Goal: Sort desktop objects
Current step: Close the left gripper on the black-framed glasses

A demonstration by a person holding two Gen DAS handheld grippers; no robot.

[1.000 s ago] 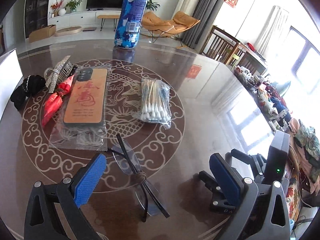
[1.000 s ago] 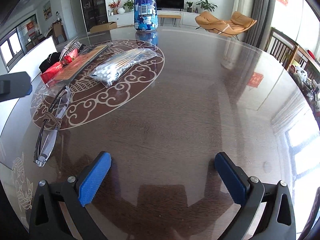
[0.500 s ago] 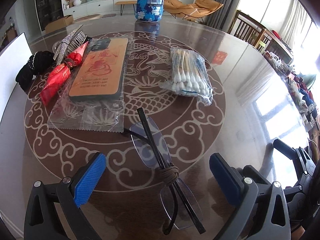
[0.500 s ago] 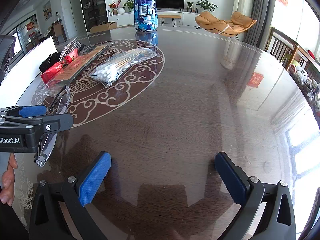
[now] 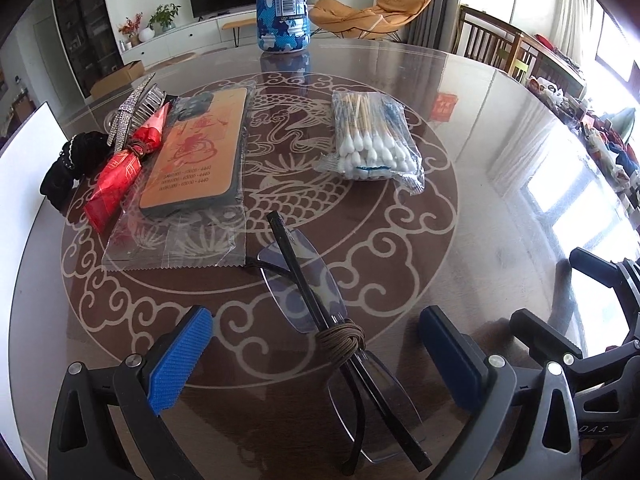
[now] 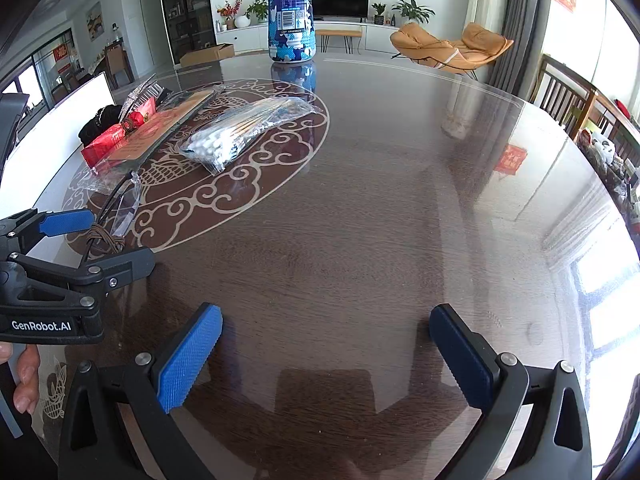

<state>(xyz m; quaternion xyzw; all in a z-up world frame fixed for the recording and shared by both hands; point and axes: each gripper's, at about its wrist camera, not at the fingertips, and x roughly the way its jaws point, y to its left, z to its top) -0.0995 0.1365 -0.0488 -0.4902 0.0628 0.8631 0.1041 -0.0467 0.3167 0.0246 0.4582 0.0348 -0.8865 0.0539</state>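
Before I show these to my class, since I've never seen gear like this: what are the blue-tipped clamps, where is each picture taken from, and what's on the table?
The clamps are hand-held grippers, one in each of a person's hands, each with a wide-angle camera looking along its two blue-padded fingers. One picture comes from the left gripper, the other from the right gripper. Both are open and hold nothing.

On the glossy round table lie folded glasses tied with a brown cord, directly ahead of the left gripper's open fingers. Further back are a bag of cotton swabs, a phone case in clear wrap, a red packet, a sparkly hair clip, a black hair tie, and a tall blue bottle.

The right camera also shows the left gripper at its left edge, with fingers of the hand holding it.
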